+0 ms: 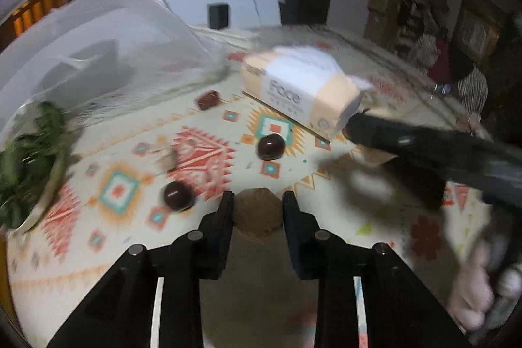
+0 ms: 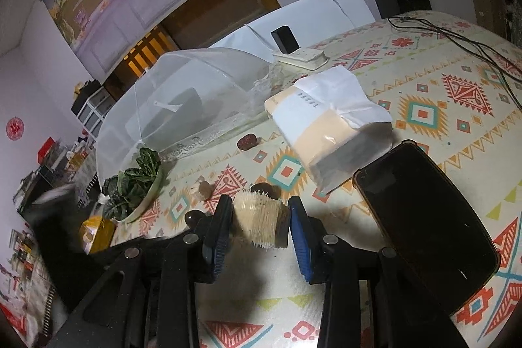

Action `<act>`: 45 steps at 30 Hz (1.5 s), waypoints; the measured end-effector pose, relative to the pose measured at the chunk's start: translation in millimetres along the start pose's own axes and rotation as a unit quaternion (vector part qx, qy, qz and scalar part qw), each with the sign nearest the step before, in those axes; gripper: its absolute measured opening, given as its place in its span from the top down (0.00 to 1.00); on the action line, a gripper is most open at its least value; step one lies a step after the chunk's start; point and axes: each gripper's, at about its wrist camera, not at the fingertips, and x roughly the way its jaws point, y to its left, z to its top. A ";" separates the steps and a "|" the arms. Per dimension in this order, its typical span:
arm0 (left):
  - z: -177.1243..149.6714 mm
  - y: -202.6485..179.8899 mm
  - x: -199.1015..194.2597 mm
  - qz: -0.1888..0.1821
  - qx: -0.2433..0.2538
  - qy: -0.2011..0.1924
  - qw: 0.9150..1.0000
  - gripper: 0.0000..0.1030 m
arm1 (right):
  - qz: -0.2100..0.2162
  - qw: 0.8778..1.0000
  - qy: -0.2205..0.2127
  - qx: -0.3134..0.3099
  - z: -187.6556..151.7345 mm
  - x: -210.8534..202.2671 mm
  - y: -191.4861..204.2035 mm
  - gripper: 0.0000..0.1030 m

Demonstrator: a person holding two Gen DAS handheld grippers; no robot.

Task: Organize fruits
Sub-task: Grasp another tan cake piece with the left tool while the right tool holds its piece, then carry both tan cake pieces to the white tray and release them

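My left gripper (image 1: 257, 201) is shut on a round brown fuzzy fruit (image 1: 257, 214), held just above the patterned tablecloth (image 1: 202, 152). Two dark round fruits (image 1: 177, 194) (image 1: 270, 145) and a small dark red fruit (image 1: 207, 99) lie on the cloth ahead of it. My right gripper (image 2: 261, 204) is shut on a pale bristly brush-like piece (image 2: 261, 219). It shows in the left wrist view as a black arm (image 1: 424, 149) at the right. A dark fruit (image 2: 262, 186) sits just beyond it, and the dark red fruit (image 2: 247, 141) lies farther off.
A tissue pack (image 1: 300, 90) (image 2: 329, 126) lies mid-table. A mesh food cover (image 1: 98, 54) (image 2: 182, 100) stands at the left with a plate of leafy greens (image 1: 29, 158) (image 2: 133, 185) beside it. A black phone (image 2: 424, 224) lies right of my right gripper. Cables (image 2: 456, 35) run along the far right.
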 end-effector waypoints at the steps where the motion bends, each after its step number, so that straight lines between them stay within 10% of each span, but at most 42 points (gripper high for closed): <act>1: -4.6 4.5 -16.1 0.006 -0.006 -0.009 1.000 0.72 | -0.002 1.000 0.000 -0.006 -1.0 1.1 2.4 0.63; 13: -83.8 101.7 -171.4 0.126 -0.113 -0.076 0.983 0.72 | 0.045 0.993 0.025 -0.110 -40.5 5.2 117.3 0.63; 28: -198.8 262.2 -299.6 0.311 -0.247 -0.109 0.911 0.72 | 0.160 0.947 0.094 -0.263 -127.2 32.8 353.5 0.63; 45: -243.6 304.9 -281.4 0.274 -0.289 -0.086 0.913 0.61 | 0.112 0.927 0.166 -0.317 -196.5 131.6 434.3 0.63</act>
